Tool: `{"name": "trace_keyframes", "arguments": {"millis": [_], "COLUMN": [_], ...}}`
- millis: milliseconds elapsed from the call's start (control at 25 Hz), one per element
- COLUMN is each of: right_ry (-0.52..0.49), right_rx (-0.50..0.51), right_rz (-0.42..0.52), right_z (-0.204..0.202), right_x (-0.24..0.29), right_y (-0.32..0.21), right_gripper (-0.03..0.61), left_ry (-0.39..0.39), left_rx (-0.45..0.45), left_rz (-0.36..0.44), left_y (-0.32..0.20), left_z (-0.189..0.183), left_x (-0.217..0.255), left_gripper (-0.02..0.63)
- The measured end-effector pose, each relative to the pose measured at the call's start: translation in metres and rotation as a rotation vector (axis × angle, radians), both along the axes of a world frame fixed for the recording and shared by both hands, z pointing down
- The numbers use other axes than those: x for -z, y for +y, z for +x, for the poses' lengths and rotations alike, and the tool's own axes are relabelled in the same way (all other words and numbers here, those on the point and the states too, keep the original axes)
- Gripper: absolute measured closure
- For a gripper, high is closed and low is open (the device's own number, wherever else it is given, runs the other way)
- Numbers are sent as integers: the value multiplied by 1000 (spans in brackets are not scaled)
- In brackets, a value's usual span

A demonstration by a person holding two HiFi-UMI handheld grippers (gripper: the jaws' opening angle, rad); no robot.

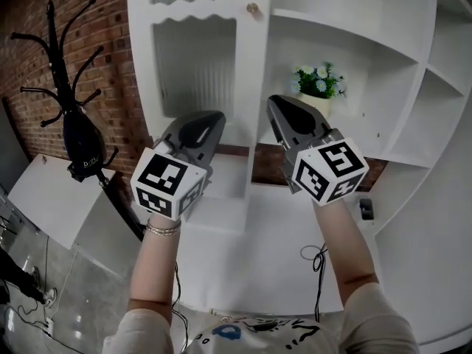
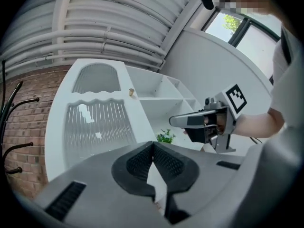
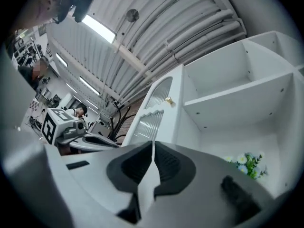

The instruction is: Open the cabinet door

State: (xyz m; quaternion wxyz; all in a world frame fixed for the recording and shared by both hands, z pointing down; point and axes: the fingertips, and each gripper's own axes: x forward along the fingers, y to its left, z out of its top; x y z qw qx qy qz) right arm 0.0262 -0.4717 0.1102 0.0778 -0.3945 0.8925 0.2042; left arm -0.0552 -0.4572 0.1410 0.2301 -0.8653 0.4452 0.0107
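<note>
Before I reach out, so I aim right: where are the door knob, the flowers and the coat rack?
door knob [image 1: 253,8], head view, on its small round head.
flowers [image 1: 318,80], head view, on the blooms.
coat rack [image 1: 63,76], head view, on its black stem.

Cabinet door [image 1: 195,57] top beyond upper edge

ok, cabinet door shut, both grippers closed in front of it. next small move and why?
Probably open the right gripper and ease it up toward the brass knob. Its jaws are together and empty, the knob sits just above their line, and the cabinet door is shut.
</note>
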Motion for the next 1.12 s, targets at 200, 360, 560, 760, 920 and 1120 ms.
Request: {"name": "trace_keyframes", "arguments": {"millis": [200,360,560,760,920,1120], "right_ry": [50,69,74,19,-40,-89], "right_rx": [-65,-63,-16,5,12,110], "right_rz": [-6,-9,-58,-111,-137,-189], "right_z": [-2,-2,-17,-26,-22,-22], "right_x": [20,27,41,43,42,45], "right_y": [-39,-56,-77,-82,-73,-52], "right_gripper": [549,544,417,417,420,472], "left_ry": [-21,-56,-114,-101,-103,-74], "left_rx": [33,37,-3,27,36,47], "left_rz": [29,37,-9,-15,-18,2], "left_y": [-25,-36,-49,-55,-50,-31], "left_z": [6,14,23,18,10,-10], "left_x": [25,42,49,48,41,40], "left_gripper": [599,600,598,598,598,598]}}
